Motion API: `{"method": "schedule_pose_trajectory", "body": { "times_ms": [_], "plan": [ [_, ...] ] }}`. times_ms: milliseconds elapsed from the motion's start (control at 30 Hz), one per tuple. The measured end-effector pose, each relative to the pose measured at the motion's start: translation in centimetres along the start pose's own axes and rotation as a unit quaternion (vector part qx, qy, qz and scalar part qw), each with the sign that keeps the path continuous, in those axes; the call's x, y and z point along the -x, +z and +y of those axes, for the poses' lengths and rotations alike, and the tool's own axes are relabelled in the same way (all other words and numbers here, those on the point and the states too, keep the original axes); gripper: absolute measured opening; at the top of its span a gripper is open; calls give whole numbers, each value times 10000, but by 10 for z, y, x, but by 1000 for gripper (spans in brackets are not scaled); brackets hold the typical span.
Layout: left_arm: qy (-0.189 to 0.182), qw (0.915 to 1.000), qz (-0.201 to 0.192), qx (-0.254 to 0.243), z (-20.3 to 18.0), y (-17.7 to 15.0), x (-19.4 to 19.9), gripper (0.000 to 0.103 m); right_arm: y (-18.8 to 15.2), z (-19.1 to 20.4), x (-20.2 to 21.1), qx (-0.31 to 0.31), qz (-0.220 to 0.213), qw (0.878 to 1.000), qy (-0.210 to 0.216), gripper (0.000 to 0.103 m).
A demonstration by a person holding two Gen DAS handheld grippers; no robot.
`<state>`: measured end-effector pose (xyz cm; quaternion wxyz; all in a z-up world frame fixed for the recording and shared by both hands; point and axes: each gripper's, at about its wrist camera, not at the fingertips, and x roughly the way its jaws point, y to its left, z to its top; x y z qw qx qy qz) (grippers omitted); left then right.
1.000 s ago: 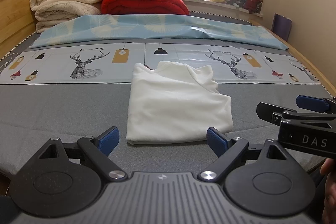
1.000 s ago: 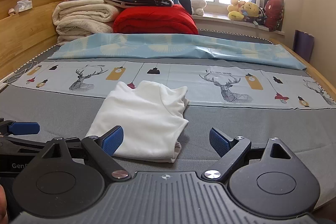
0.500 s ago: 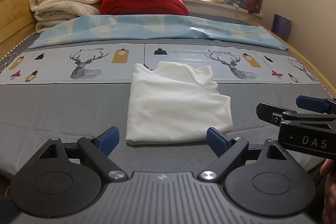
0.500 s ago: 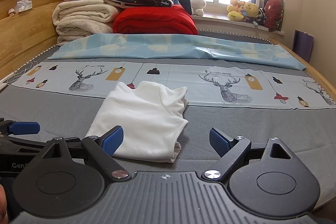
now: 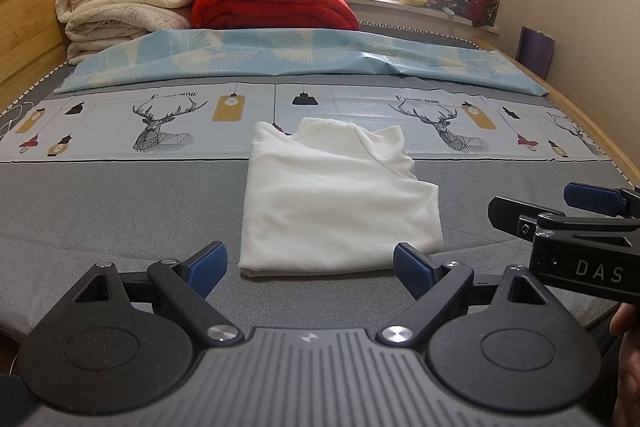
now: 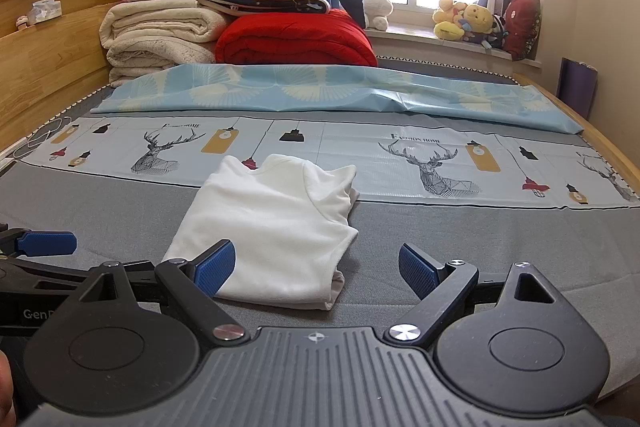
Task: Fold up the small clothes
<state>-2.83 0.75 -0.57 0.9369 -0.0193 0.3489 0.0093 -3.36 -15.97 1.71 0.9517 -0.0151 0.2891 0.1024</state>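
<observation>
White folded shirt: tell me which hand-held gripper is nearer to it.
Left, marginally. The left hand-held gripper sits squarely before the white folded shirt, its near edge between the open pads. The right hand-held gripper is offset toward the shirt's right corner, also open, not touching.

White garment (image 5: 336, 203) (image 6: 272, 227), small, folded into a rough rectangle, lying flat on the grey mattress (image 5: 120, 211). Far end overlaps the deer-print strip (image 5: 160, 123); folded edge faces the near mattress edge.

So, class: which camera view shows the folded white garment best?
The left wrist view: the white garment lies centred and unobstructed between the open fingers. In the right wrist view the garment sits off left, its near corner hidden behind a blue finger pad.
</observation>
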Motion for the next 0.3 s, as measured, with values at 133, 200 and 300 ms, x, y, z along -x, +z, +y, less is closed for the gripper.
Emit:
{"method": "schedule_pose_trajectory", "body": {
  "times_ms": [133, 200, 300],
  "plan": [
    [4, 10000, -1, 3, 0, 0, 0, 93, 0, 0, 0, -1, 0, 10000, 1, 90],
    [1, 10000, -3, -1, 0, 1, 0, 93, 0, 0, 0, 1, 2, 10000, 3, 90],
    [-5, 10000, -6, -4, 0, 1, 0, 93, 0, 1, 0, 2, 0, 10000, -7, 90]
  ]
}}
